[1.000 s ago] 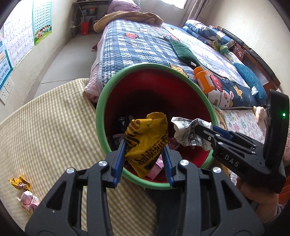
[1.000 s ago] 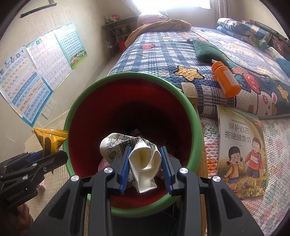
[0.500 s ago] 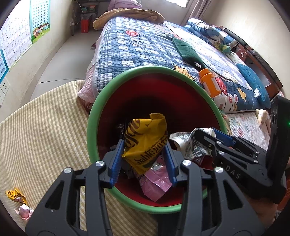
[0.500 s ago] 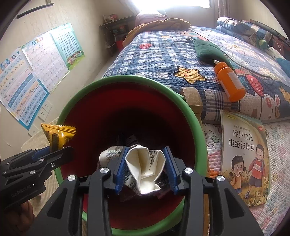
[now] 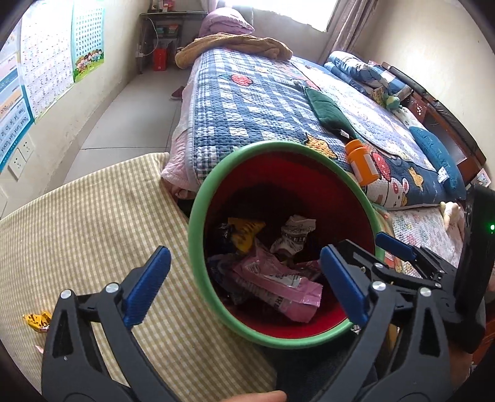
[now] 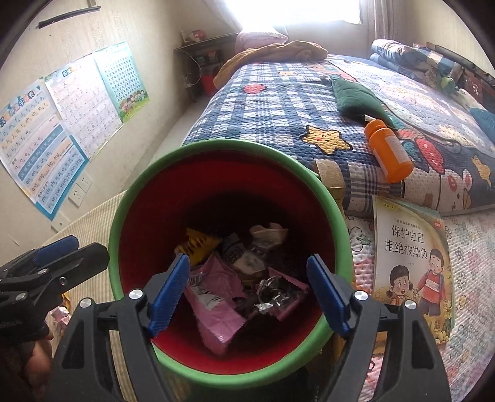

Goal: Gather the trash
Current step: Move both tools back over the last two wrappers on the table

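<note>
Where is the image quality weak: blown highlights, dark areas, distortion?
Right wrist view: window blown out white; bin floor dim, wrappers still readable. Left wrist view: window also clipped, bin interior shadowed. Both views: heavy fisheye bending, black corner vignette.

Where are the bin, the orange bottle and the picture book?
bin (image 6: pixel 335 213): right wrist view, green rim.
orange bottle (image 6: pixel 390 151): right wrist view, middle of body.
picture book (image 6: pixel 408 247): right wrist view, cover title.
</note>
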{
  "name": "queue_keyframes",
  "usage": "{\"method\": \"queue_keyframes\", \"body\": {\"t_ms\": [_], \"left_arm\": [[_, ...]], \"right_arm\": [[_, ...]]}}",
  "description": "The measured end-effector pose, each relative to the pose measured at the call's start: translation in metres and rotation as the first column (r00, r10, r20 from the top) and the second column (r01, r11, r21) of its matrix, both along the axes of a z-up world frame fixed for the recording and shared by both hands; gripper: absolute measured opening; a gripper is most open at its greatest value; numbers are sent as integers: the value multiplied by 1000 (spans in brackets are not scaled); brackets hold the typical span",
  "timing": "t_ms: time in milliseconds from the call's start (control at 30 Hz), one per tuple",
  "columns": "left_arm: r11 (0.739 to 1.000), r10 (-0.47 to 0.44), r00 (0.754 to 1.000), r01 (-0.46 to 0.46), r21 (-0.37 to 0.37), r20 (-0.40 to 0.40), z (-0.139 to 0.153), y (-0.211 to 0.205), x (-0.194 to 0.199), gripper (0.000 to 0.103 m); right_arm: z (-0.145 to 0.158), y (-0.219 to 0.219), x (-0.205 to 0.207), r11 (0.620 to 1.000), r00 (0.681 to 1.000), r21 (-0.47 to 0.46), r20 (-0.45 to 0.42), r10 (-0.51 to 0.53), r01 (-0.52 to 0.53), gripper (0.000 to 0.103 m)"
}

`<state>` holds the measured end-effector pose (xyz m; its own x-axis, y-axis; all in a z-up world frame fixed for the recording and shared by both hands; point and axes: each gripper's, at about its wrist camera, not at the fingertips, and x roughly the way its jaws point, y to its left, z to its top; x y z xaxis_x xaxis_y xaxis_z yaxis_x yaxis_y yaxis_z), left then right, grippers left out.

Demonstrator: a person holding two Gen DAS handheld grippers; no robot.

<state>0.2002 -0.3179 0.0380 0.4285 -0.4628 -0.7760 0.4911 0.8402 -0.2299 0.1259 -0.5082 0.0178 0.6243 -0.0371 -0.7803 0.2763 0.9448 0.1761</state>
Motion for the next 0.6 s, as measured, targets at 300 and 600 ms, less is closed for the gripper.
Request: {"method": "queue_keyframes", "body": {"t_ms": [300,600], "left_arm": [[998,60,998,-61,16,20,16,57,-28,97],[986,166,985,-167,19,44,28,135,-59,97]], "right_arm": [[21,42,-25,999,999,-31,22,43,-42,88],[34,101,-46,992,992,-49,37,120,-119,89]]}}
